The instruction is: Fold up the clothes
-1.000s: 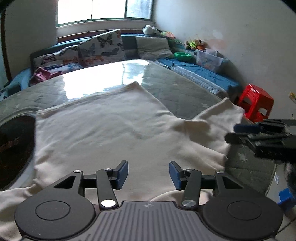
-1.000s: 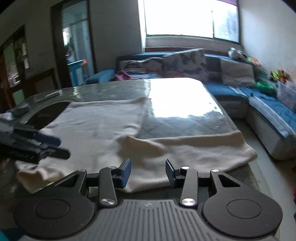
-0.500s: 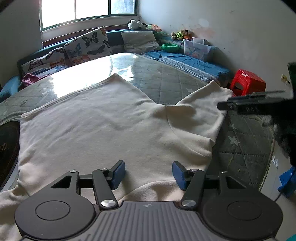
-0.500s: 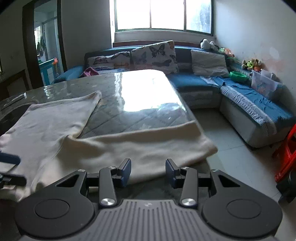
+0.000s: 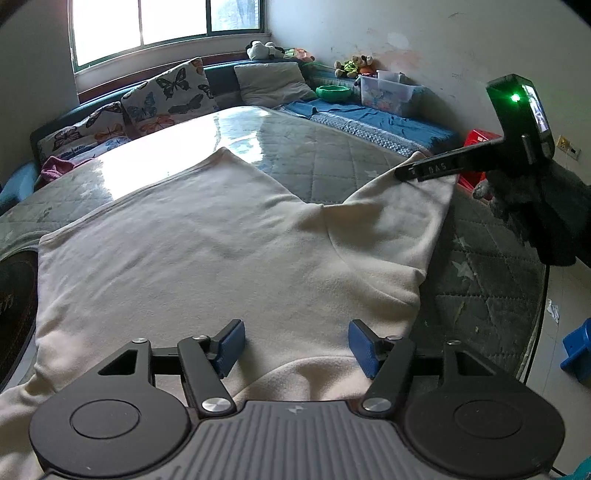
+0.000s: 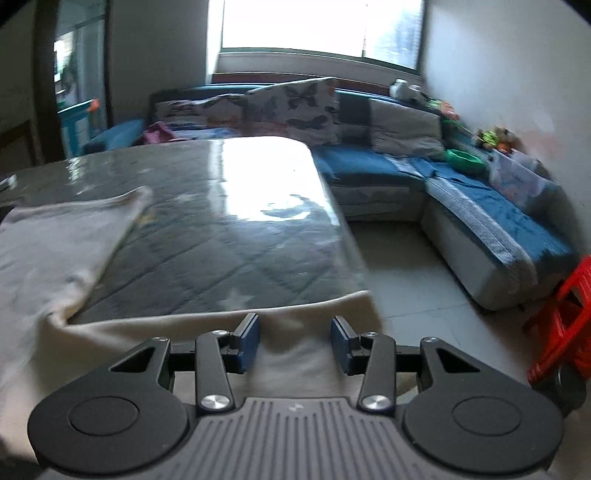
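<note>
Cream sweatshirt (image 5: 207,251) sleeve (image 6: 303,332) overhangs worktop (image 6: 229,236) edge; both tools, left (image 5: 295,343) and right (image 6: 294,341), gape apart, so a shallow bite may let it slide off

Left wrist view: low over the near edge of the table (image 5: 332,155), facing across it toward the window (image 5: 166,26) and sofa (image 5: 369,114), close above the cream garment (image 5: 203,258). Right wrist view: low at the table's (image 6: 240,229) near right corner, facing the same window (image 6: 317,26) and sofa (image 6: 480,206), somewhat blurred. Shared: garment (image 6: 55,243), tabletop, butterfly cushions (image 5: 170,96), red stool (image 6: 565,314).
</note>
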Tool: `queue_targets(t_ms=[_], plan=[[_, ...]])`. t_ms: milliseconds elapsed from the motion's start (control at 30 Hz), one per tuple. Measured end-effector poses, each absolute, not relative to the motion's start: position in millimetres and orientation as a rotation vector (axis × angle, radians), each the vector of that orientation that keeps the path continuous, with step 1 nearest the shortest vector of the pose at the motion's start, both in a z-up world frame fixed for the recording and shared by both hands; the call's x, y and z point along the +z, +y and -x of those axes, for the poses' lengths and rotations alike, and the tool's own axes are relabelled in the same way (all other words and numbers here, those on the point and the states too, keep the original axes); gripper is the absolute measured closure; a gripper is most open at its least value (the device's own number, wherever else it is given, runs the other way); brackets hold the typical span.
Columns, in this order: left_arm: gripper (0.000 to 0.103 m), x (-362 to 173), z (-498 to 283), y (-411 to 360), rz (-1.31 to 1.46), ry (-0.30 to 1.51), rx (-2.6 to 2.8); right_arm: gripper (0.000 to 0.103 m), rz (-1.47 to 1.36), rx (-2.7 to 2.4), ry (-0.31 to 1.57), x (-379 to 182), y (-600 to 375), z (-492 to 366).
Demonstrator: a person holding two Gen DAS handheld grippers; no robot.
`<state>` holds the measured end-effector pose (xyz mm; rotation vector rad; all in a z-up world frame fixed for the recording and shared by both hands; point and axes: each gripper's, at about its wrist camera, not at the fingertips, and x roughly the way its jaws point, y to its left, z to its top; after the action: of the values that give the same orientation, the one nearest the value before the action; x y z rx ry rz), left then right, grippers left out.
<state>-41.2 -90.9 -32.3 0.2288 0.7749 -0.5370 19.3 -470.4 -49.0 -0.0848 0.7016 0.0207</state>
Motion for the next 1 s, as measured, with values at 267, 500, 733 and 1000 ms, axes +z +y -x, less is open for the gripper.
queue_targets(t_ms=[267, 500, 733, 1000], plan=[[0.034, -33, 41, -93, -0.237, 0.776, -0.540, 0.060, 0.049, -0.053, 0.676, -45, -498, 1], [0.033, -27, 37, -95, -0.224, 0.791, -0.530, 0.062, -0.012, -0.089, 0.692, -50, -519, 25], [0.032, -17, 36, -91, -0.213, 0.763, -0.505, 0.084, -0.101, -0.076, 0.687, -49, -527, 22], [0.030, -23, 29, -97, -0.217, 0.785, -0.483, 0.096, -0.078, -0.069, 0.605, -32, -522, 35]])
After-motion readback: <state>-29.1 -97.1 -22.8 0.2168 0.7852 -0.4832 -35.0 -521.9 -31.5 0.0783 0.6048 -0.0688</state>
